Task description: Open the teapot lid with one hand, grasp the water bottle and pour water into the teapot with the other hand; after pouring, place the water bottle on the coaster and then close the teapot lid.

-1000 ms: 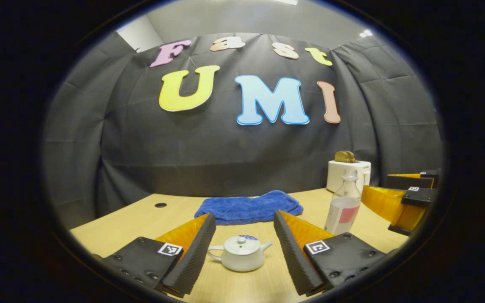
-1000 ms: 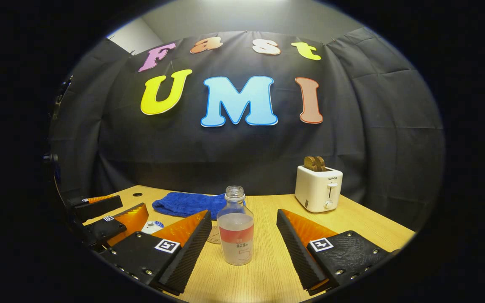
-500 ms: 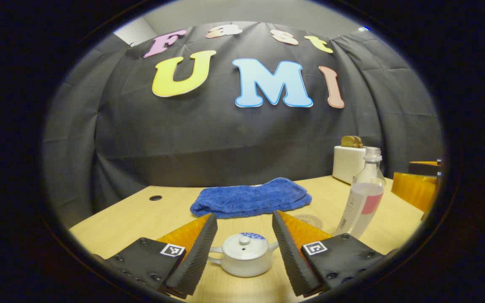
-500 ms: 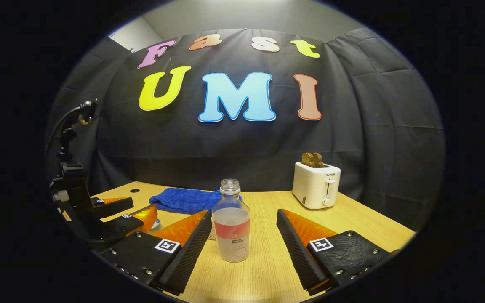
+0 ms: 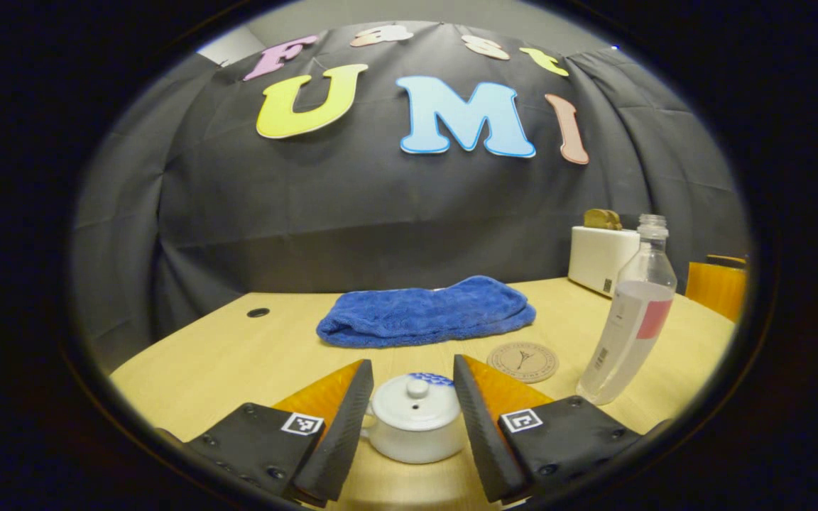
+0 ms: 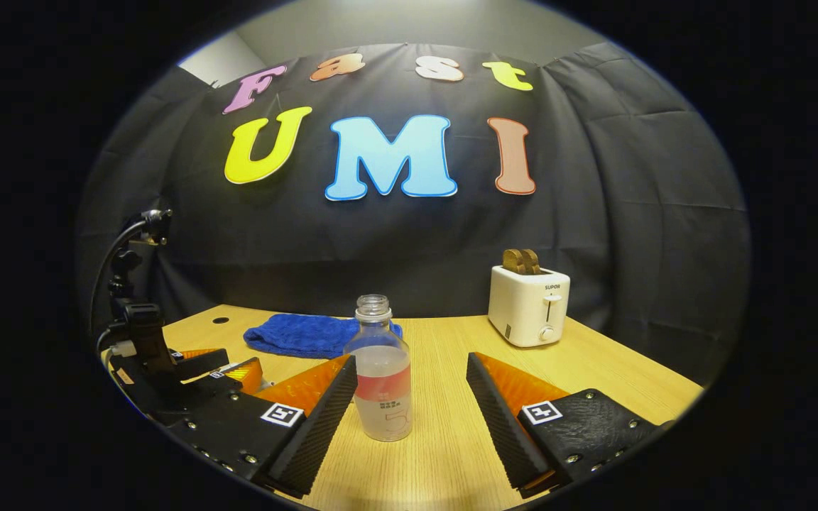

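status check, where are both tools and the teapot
Left tool open, straddling teapot, lid on. Right tool open, water bottle between fingers, ungripped. Coaster bare; nothing in the way.

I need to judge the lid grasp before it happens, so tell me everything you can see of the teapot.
The teapot is small, squat and white, with a glazed ceramic look. Its domed lid is still on, topped by a round knob, with a blue pattern at the rear edge. A loop handle points toward the left finger. It stands upright on the wooden table, between the open fingers of the left gripper, which flank it closely; whether they touch it cannot be told.
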`<state>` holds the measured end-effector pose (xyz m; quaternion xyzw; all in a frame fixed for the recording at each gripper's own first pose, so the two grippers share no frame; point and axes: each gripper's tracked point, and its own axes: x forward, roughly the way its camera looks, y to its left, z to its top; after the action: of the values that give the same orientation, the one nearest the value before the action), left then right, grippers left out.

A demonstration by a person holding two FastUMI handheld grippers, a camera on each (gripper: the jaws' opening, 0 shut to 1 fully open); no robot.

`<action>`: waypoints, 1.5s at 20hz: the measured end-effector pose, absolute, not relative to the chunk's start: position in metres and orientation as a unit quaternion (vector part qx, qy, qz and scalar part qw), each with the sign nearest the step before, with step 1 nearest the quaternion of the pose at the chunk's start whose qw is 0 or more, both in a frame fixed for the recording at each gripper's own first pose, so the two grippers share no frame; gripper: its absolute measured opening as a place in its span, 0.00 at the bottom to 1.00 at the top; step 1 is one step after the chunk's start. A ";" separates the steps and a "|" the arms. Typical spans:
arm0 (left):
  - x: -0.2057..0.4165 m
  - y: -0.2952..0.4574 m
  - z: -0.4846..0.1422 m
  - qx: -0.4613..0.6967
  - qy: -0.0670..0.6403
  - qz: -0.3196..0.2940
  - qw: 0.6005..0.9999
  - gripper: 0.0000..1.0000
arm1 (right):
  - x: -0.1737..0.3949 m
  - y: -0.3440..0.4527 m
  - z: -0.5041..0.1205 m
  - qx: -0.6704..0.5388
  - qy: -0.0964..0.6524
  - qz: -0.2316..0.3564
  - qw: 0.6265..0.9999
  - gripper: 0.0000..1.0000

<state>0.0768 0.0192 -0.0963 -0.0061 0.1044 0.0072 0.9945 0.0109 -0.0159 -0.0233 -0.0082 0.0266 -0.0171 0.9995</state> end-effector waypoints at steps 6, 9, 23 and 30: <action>0.078 0.022 -0.092 0.004 0.096 0.011 0.995 0.61 | 0.013 -0.017 -0.029 -0.009 0.036 -0.018 0.999 0.96; 0.079 0.019 -0.092 0.010 0.099 0.002 0.995 0.34 | 0.013 -0.019 -0.031 -0.009 0.037 -0.021 0.999 0.96; 0.076 0.025 -0.056 -0.008 0.054 -0.013 0.998 0.15 | 0.027 -0.011 -0.057 0.004 0.077 -0.002 0.997 0.96; 0.067 0.072 -0.054 -0.009 0.052 0.021 0.998 0.15 | 0.044 0.001 -0.066 -0.012 0.105 0.023 0.994 0.96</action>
<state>0.0672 0.0720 -0.0543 -0.0089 0.0521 0.0214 0.9984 0.0437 0.0008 -0.0664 -0.0123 0.1054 0.0225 0.9941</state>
